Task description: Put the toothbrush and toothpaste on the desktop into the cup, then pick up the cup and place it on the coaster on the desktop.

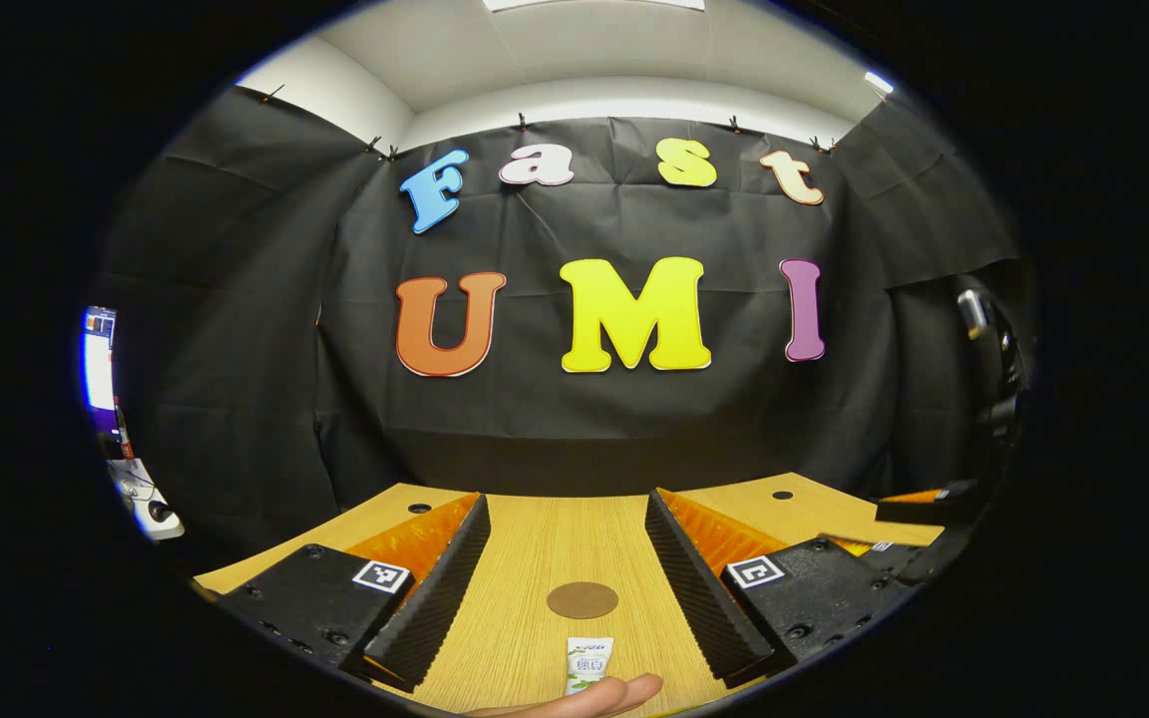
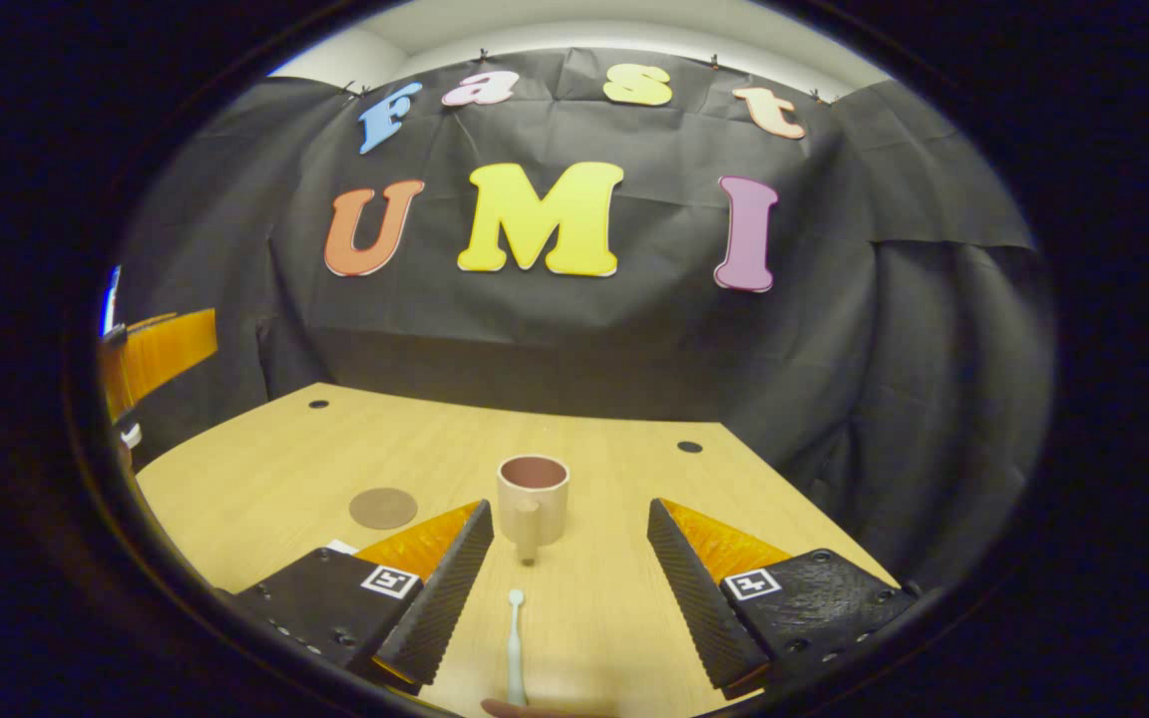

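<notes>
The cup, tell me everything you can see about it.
The cup is a beige mug with a darker, reddish-brown inside and looks empty. It stands upright on the wooden desk, its handle turned toward the camera. Nothing grips it. The white toothbrush lies just in front of it, apart.

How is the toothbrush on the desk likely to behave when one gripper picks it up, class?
The toothbrush looks thin and light, lying flat on the desk, so it may slide or twist if pinched off-centre. Its slim handle probably offers the open right gripper little to grip.
</notes>
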Tool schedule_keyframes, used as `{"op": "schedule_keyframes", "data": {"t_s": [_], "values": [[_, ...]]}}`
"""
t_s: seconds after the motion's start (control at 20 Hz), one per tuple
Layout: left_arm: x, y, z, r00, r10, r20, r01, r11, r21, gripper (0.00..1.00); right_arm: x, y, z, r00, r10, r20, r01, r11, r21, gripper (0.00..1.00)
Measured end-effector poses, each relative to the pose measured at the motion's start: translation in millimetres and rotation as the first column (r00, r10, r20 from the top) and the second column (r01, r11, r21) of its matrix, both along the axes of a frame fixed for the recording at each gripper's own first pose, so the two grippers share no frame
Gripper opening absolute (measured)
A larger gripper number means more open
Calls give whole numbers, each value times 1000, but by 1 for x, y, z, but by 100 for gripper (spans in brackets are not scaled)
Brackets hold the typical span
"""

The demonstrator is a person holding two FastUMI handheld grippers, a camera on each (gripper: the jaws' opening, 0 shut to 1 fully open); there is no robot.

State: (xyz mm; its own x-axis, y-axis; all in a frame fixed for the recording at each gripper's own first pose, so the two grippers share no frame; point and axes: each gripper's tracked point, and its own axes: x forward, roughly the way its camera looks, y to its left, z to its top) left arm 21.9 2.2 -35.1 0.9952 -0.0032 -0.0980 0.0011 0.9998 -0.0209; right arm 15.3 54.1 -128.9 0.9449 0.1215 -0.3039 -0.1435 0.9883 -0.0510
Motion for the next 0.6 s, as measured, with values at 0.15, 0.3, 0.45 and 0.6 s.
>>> {"op": "schedule_keyframes", "data": {"t_s": [0.15, 0.3, 0.45, 0.6], "values": [[3, 2, -4, 1000, 5, -10, -5, 1000, -6, 99, -1, 12, -47, 990, 45, -131, -42, 999, 22, 95], [3, 3, -7, 1000, 7, -23, -8, 1000, -13, 99, -1, 18, -83, 974, 58, -217, -58, 998, 7, 91], [8, 1, -15, 999, 10, -42, -11, 1000, -9, 99, -6, 24, -112, 957, 70, -283, -70, 997, 11, 81], [7, 4, -30, 996, 20, -88, -20, 1000, -9, 99, -10, 27, -130, 933, 78, -352, -69, 997, 38, 59]]}}
